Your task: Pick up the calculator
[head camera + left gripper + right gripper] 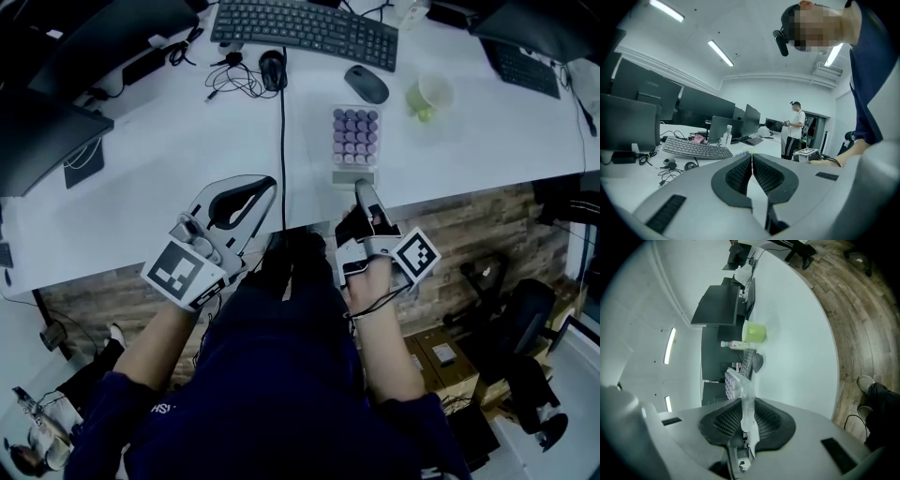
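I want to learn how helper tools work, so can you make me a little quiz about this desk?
1. True or false: the left tool is holding the calculator.
2. Pick one: what colour is the cup just past the mouse? A) red B) green C) black
3. Short answer: which end of the calculator does the right tool grip, the end with the purple keys or the end with the display?

Key: 1) False, the left tool is shut with nothing in it. 2) B. 3) The display end, the one nearest the person.
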Available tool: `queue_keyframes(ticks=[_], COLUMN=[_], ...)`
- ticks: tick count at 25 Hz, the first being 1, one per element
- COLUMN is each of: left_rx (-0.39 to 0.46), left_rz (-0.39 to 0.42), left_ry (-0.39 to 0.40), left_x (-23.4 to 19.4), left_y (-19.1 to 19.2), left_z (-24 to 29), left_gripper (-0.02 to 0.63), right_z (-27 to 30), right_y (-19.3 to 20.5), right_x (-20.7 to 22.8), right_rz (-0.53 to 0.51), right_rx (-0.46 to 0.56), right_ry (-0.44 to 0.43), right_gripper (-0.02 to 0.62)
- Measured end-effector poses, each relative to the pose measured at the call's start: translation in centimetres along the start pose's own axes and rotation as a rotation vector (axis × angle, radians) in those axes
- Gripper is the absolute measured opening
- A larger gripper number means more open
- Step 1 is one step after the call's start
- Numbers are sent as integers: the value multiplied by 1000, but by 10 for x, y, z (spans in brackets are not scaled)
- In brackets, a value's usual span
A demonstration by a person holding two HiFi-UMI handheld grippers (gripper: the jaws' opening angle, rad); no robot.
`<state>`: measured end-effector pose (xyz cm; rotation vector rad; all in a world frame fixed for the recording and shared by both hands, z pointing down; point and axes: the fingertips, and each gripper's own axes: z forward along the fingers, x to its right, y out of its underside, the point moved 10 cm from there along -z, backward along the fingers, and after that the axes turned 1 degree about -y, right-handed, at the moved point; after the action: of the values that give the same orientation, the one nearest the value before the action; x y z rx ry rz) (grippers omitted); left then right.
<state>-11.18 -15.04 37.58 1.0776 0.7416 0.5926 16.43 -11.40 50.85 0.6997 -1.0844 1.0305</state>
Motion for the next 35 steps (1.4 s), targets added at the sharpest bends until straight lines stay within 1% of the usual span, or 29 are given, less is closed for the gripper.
queue_keyframes(ticks=[11,25,35], left_rx=[76,156,197], left_rz=[43,101,140], left_ry=[-14,-18,-12], left_x=[7,17,22], left_y=[-28,-62,-80], left_z=[-15,-29,-35], left_gripper=[34,35,34], right_z=[-8,-25,-34], right_y=[-5,-4,1], right_x=[-44,-96,-124], right_rz=[-64,-104,-126], right_rx=[16,18,14], right_ry=[-101,-231,-320], right_gripper=[80,80,80])
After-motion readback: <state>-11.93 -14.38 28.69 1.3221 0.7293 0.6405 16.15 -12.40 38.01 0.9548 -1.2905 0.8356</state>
